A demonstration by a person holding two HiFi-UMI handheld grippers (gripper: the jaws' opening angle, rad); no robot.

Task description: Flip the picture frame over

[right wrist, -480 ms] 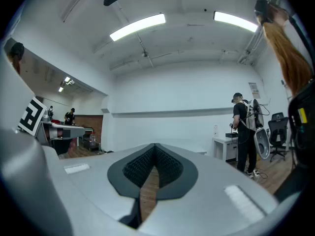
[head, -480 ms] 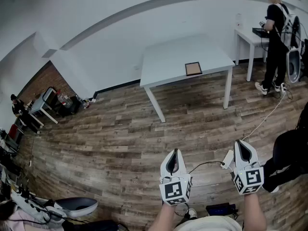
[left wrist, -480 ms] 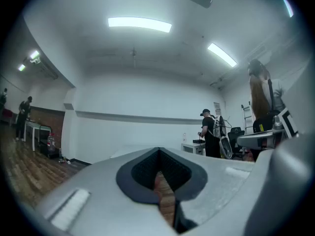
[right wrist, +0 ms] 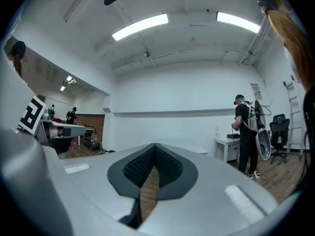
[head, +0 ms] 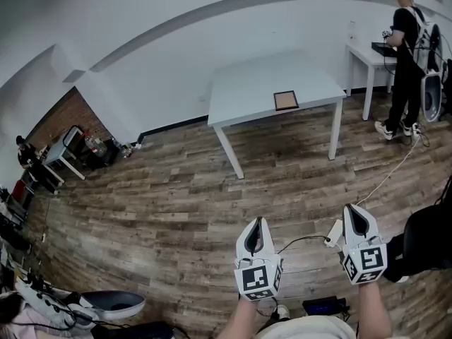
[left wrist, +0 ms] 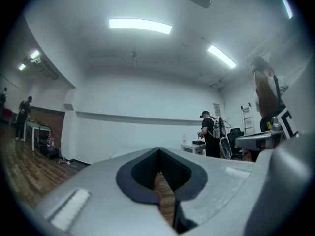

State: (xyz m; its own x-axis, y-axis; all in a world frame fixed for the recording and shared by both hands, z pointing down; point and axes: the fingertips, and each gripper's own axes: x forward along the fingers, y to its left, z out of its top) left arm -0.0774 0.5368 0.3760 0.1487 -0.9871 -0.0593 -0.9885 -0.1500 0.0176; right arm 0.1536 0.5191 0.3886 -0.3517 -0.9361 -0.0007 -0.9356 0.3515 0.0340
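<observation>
A small picture frame [head: 285, 100] with a dark border and a brown face lies flat near the front edge of a white table [head: 247, 90], far across the room. My left gripper [head: 256, 222] and right gripper [head: 353, 210] are held side by side low in the head view, well short of the table, over the wooden floor. In the left gripper view the left gripper [left wrist: 158, 152] has its jaws together with nothing between them. The right gripper [right wrist: 155, 146] is likewise shut and empty in its own view. Neither gripper view shows the frame.
A person in black [head: 406, 62] stands at a second white table [head: 361, 54] at the far right, with a white cable [head: 385, 179] trailing over the floor. Chairs and clutter sit at the far left [head: 78, 147]. Wooden floor lies between me and the table.
The dark shape at the right edge of the head view has slid slightly lower and to the right. Both grippers hold their place.
</observation>
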